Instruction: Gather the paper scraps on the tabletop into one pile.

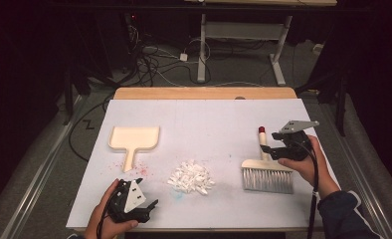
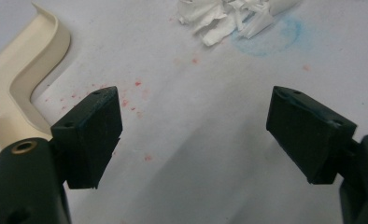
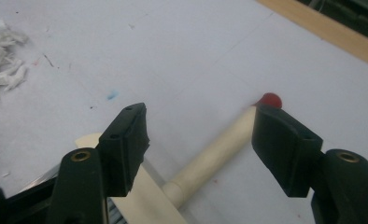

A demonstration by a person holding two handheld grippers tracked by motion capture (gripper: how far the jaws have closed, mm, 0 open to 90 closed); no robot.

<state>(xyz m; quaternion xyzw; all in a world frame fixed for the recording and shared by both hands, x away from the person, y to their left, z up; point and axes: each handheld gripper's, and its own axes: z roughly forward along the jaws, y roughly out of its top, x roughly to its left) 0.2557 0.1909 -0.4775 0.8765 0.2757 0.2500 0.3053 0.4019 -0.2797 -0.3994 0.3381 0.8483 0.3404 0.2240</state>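
A: What lies on the table [image 1: 204,107]?

B: A white sheet covers most of it, with a bare wooden strip along the far edge. On the sheet there are three things: a cream dustpan [image 1: 133,141] at the left, a heap of white paper scraps [image 1: 190,177] near the middle, and a hand brush [image 1: 266,172] at the right.

A: How does the brush lie?

B: Flat, bristles toward the person, its pale round handle pointing away and ending in a red tip [image 1: 261,130].

A: And the right gripper [image 1: 271,148]?

B: It hangs just over the brush handle, held by the person's right hand [image 1: 303,167]. In the right gripper view its jaws stand wide apart, one on each side of the handle [image 3: 215,154], with a clear gap to the handle on both sides. They hold nothing.

A: The left gripper [image 1: 149,206]?

B: Down near the front edge of the sheet, in the person's left hand [image 1: 107,219], in front of the dustpan's handle and left of the scrap heap. Its jaws are spread wide too, and empty. In the left gripper view only bare sheet lies between them, dotted with small red specks [image 2: 135,100]; the dustpan's handle [image 2: 18,88] is off to the left and the scraps [image 2: 229,16] are farther ahead, next to a faint blue smudge [image 2: 271,39]
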